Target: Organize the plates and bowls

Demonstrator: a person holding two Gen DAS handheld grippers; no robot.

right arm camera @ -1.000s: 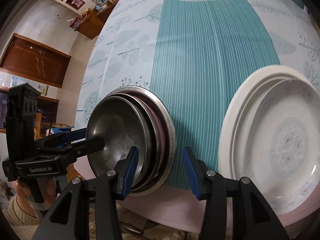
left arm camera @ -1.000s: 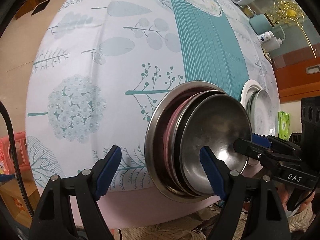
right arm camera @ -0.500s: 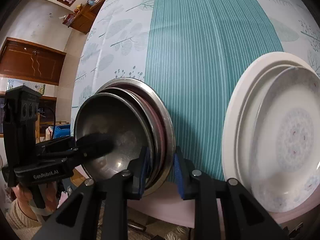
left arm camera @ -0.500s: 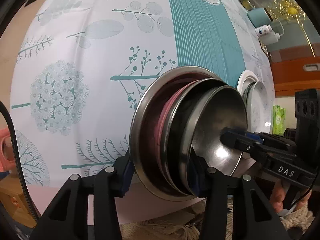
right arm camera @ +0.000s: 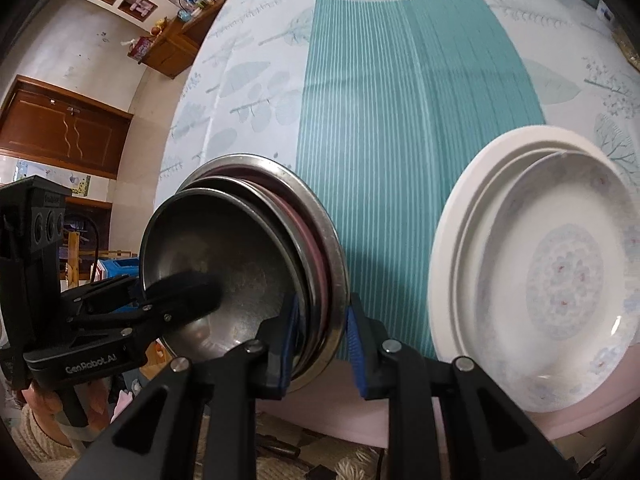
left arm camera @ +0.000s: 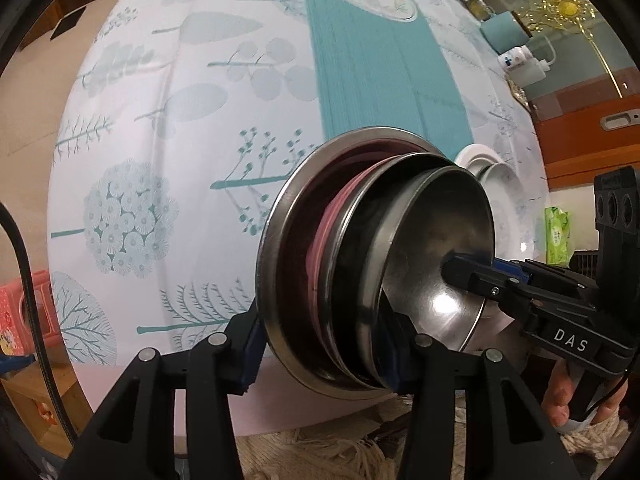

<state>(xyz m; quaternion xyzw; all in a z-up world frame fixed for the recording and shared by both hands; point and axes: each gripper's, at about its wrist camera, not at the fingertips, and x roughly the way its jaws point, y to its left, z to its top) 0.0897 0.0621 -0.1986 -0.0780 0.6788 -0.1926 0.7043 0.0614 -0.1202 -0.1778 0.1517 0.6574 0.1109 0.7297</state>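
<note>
Black right tool [left arm camera: 472, 276] marked DAS, left tool [right arm camera: 180, 296] marked GenRobot.AI

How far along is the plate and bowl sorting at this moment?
Done: the steel dishes are nested in one stack, and the white plates sit stacked beside it on the tablecloth. In hand: the left gripper and right gripper have just closed on opposite edges of the metal stack. Left: moving that stack; where it should go is not visible.
</note>
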